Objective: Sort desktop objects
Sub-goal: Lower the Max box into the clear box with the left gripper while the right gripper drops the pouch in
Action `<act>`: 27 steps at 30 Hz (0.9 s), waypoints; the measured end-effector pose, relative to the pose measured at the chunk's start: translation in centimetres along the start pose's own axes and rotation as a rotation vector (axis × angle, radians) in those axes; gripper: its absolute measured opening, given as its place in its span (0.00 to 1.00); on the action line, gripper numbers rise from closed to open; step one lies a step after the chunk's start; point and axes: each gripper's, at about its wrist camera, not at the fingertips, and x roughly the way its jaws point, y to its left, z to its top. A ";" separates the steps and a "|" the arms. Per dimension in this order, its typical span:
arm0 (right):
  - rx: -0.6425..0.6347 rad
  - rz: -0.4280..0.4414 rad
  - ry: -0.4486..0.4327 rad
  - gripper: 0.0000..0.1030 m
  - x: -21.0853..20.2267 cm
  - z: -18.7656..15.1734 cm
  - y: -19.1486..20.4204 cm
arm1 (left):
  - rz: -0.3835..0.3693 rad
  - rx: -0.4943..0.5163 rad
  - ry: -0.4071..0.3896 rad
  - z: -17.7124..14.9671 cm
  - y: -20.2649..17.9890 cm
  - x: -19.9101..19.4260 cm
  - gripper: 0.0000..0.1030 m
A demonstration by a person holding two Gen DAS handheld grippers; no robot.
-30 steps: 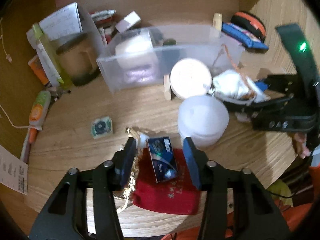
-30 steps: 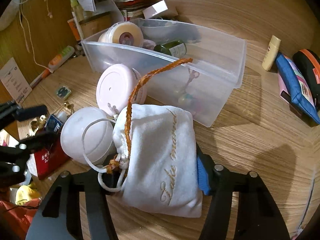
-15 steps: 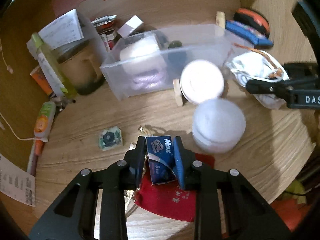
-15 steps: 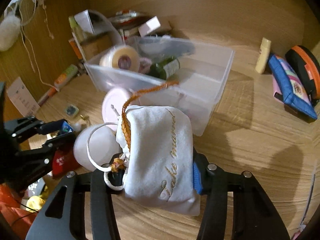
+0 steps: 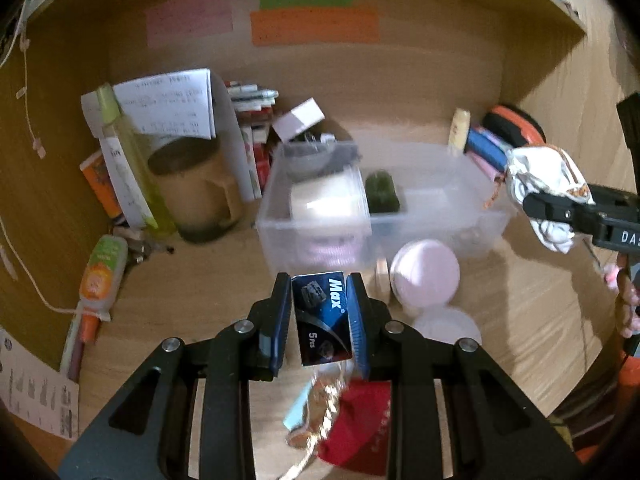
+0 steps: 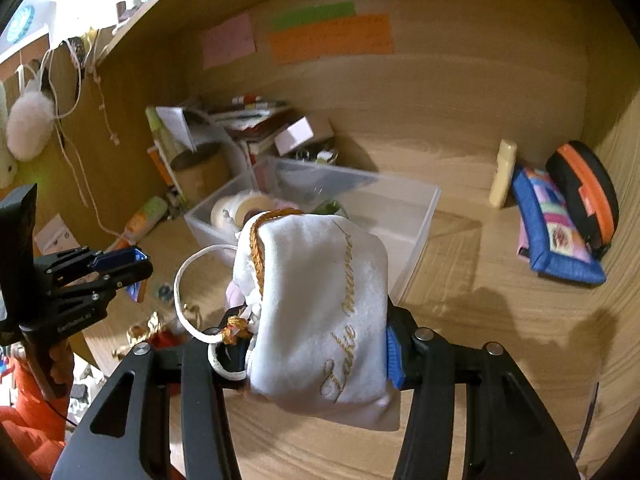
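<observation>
Desktop things are in both our tongs right now. Our left tongs [image 5: 320, 316] squeeze a small dark blue box [image 5: 323, 317] that says "Max" on it, one blue pad on each side, and the box is up off the desk. Under the left tongs lie a red pouch [image 5: 362, 436] and a shiny gold chain [image 5: 324, 400]. Just ahead of the left tongs and a bit to the right sits a round pink tin [image 5: 425, 278], with a round white lid [image 5: 448, 326] close by it. Past the box tip stands the clear plastic bin [image 5: 320, 236], and inside it we see a roll of tape [image 5: 324, 202] and a dark green bottle [image 5: 382, 192]. To the left of the bin stands a tan mug [image 5: 196, 192], and a paper slip [image 5: 168, 100] sticks up behind it. Our right tongs [image 6: 316, 356] are closed on a white cloth bag [image 6: 320, 312] with gold writing, an orange cord and a white string. The bag hangs in the air in front of the clear bin, and we cannot see the left pad behind the cloth. Far off to the right of the right tongs lie a blue patterned pouch [image 6: 556, 232], a black and orange case [image 6: 584, 188] and a small cream tube [image 6: 505, 174]. From the left view the right tongs show off to the right side, and from the right view the left tongs show off to the left side.
</observation>
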 end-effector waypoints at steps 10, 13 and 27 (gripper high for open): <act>0.003 -0.019 -0.022 0.45 1.5 3.4 -0.5 | -0.038 -0.039 -0.060 4.5 2.2 1.2 0.27; -0.013 -0.030 -0.018 0.45 2.4 4.2 -0.3 | -0.051 -0.041 -0.068 5.7 2.6 1.8 0.27; -0.020 -0.045 0.071 0.45 8.7 6.9 -1.3 | -0.063 -0.014 -0.043 10.8 2.9 6.5 0.27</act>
